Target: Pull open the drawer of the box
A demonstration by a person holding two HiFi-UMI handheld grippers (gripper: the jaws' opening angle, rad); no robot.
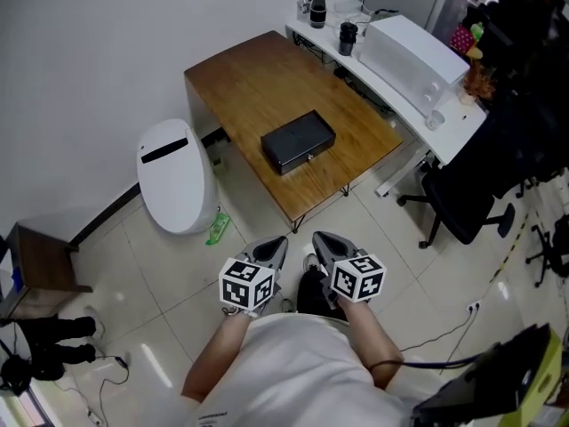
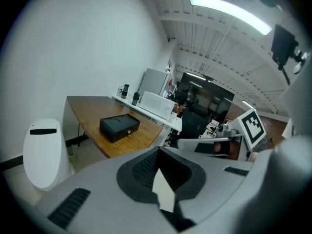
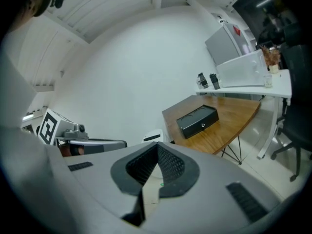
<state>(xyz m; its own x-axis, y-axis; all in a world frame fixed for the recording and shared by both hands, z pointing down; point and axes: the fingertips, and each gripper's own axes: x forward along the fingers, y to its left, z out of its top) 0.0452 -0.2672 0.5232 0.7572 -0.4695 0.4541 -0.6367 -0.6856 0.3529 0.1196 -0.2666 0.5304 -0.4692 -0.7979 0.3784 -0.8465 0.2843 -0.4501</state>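
Left tool (image 1: pixel 272 250) and right tool (image 1: pixel 325 244) are hanging side by side above the tiled floor (image 1: pixel 178 283), both clenched on nothing. Well apart from them, the black box (image 1: pixel 298 140) is sitting on the wooden counter (image 1: pixel 258 83), its drawer closed.

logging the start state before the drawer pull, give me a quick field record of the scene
box: black, on the wooden table, near its front edge
drawer: looks shut, flush with the box; small knob on its front
left gripper: jaws together, nothing between them, held close to the body
right gripper: jaws together, nothing between them, beside the left one
reach: both grippers well short of the table
beside table: white bin on the floor
task: drawer pull not yet begun
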